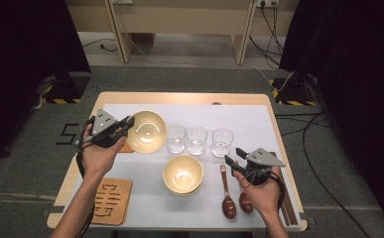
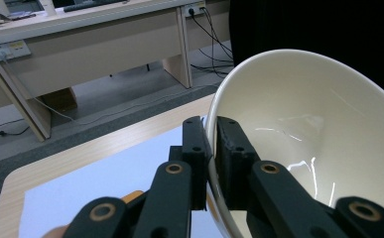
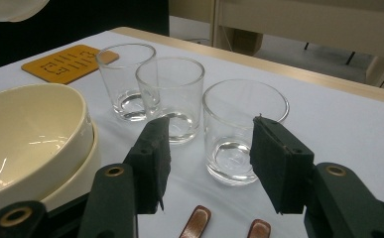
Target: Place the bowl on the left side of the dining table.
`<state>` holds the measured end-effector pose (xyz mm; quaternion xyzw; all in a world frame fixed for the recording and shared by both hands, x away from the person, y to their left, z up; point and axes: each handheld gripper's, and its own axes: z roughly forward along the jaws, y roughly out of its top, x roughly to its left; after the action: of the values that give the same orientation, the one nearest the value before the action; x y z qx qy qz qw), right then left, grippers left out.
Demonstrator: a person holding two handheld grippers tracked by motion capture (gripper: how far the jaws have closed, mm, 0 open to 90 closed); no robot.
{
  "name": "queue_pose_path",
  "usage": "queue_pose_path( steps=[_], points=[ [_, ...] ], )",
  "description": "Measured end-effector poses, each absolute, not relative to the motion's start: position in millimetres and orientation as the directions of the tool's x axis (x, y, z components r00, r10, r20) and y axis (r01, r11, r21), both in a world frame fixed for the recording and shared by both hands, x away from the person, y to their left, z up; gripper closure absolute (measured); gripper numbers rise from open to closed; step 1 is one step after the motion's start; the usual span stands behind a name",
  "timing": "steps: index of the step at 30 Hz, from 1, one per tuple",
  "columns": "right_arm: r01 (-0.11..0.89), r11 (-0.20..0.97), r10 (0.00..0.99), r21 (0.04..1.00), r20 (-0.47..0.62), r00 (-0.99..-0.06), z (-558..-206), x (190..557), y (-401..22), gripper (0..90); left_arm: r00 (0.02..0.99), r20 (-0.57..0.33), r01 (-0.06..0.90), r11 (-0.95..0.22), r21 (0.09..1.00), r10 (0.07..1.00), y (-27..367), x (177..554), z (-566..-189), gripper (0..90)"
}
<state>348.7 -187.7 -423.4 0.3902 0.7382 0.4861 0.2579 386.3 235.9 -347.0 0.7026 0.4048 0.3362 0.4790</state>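
My left gripper (image 1: 126, 124) (image 2: 212, 148) is shut on the rim of a cream bowl (image 1: 147, 131) (image 2: 318, 134); one jaw is inside the rim and one outside. It holds the bowl tilted above the table's left side. A stack of cream bowls (image 1: 183, 173) (image 3: 26, 134) stands in the middle. Behind the stack is a row of three clear glasses (image 1: 196, 140). At the right, my right gripper (image 1: 234, 156) (image 3: 209, 158) is open with nothing held, pointing at the nearest glass (image 3: 241, 129), a little short of it.
Two brown spoons (image 1: 227, 198) lie by the right hand, and dark chopsticks (image 1: 286, 208) lie along the table's right edge. One orange coaster (image 1: 111, 201) sits at the front left; another coaster (image 1: 126, 147) (image 3: 70, 62) lies below the lifted bowl. A white mat (image 1: 249, 124) covers the table.
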Motion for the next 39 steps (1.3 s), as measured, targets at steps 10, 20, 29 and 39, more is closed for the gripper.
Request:
queue_pose_path(
  steps=[10, 20, 29, 39],
  points=[
    [0.329, 0.226, 0.826, 0.917, -0.001, -0.564, -424, 348, -188, 50.4, 0.418, 0.081, 0.248, -0.2, 0.948, 0.905, 245, 391, -345, 82.5],
    [0.332, 0.225, 0.826, 0.916, 0.001, -0.563, -424, 348, -188, 50.5, 0.38, 0.089, 0.256, -0.197, 0.946, 0.921, 256, 399, -344, 82.5],
    [0.331, 0.223, 0.826, 0.917, 0.002, -0.563, -425, 349, -188, 50.5, 0.364, 0.089, 0.26, -0.193, 0.946, 0.927, 262, 403, -343, 82.6],
    [0.333, 0.226, 0.824, 0.916, 0.002, -0.566, -426, 349, -187, 50.5, 0.346, 0.086, 0.265, -0.185, 0.946, 0.934, 271, 410, -344, 82.6]
  ],
)
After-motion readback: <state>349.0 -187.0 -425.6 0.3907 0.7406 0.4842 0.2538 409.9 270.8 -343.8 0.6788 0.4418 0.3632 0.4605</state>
